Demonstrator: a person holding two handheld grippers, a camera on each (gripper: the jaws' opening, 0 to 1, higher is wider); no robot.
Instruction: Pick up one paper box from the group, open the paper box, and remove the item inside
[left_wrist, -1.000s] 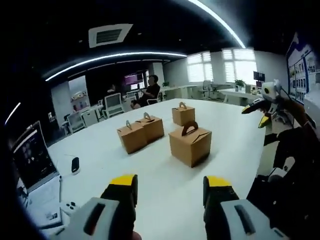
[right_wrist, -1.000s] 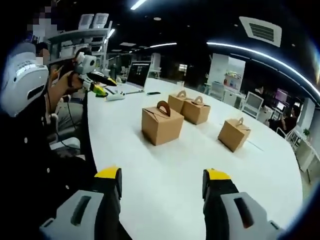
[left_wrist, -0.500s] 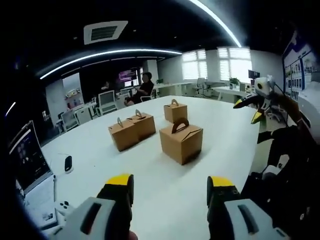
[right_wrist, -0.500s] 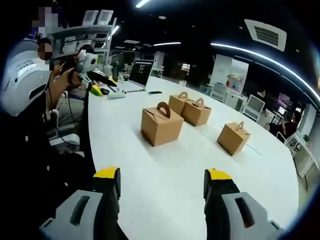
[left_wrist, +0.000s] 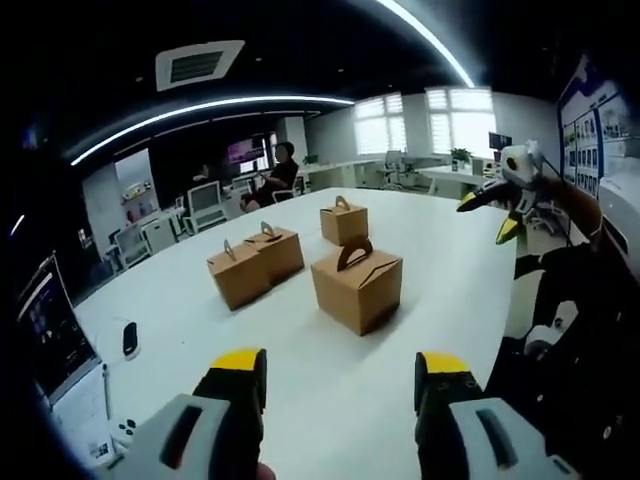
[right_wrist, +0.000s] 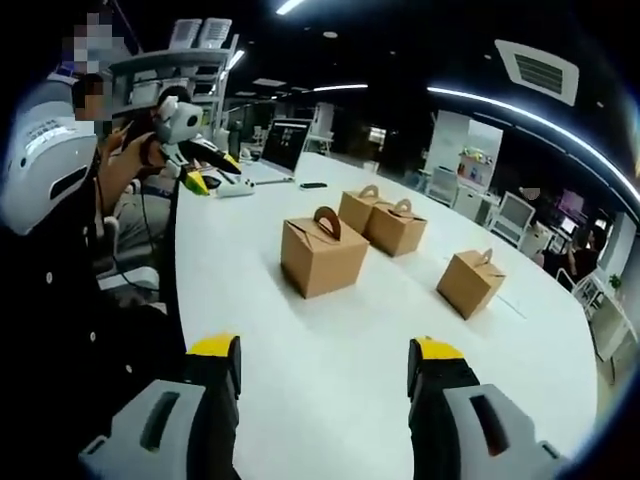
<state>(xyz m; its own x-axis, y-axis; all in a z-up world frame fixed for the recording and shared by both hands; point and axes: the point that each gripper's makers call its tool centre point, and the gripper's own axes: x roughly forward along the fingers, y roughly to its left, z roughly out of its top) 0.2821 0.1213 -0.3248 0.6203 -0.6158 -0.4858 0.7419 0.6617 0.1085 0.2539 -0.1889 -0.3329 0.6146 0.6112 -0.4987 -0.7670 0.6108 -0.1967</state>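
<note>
Several brown paper boxes with arched handles stand on the white table (left_wrist: 450, 270). The nearest box (left_wrist: 357, 285) is ahead of my left gripper (left_wrist: 340, 372), which hovers open and holds nothing. Behind it two boxes (left_wrist: 252, 264) stand side by side, and one more box (left_wrist: 343, 220) is farther back. My right gripper (right_wrist: 325, 360) is also open and holds nothing, short of the nearest box (right_wrist: 322, 255); the pair (right_wrist: 382, 220) and the single box (right_wrist: 470, 282) lie beyond. Each gripper appears in the other's view, held up off the table's edge: right gripper (left_wrist: 498, 205), left gripper (right_wrist: 200, 165).
A laptop (left_wrist: 45, 320) and a dark phone (left_wrist: 130, 338) lie at the table's left end, with a white controller (right_wrist: 232, 190) near them. The person's body (right_wrist: 60, 300) stands at the table edge. Someone sits by office chairs (left_wrist: 205, 205) at the back.
Both views have drifted a little with the hands, the left one so the boxes sit slightly more to the left. The boxes stay put and both grippers stay open.
</note>
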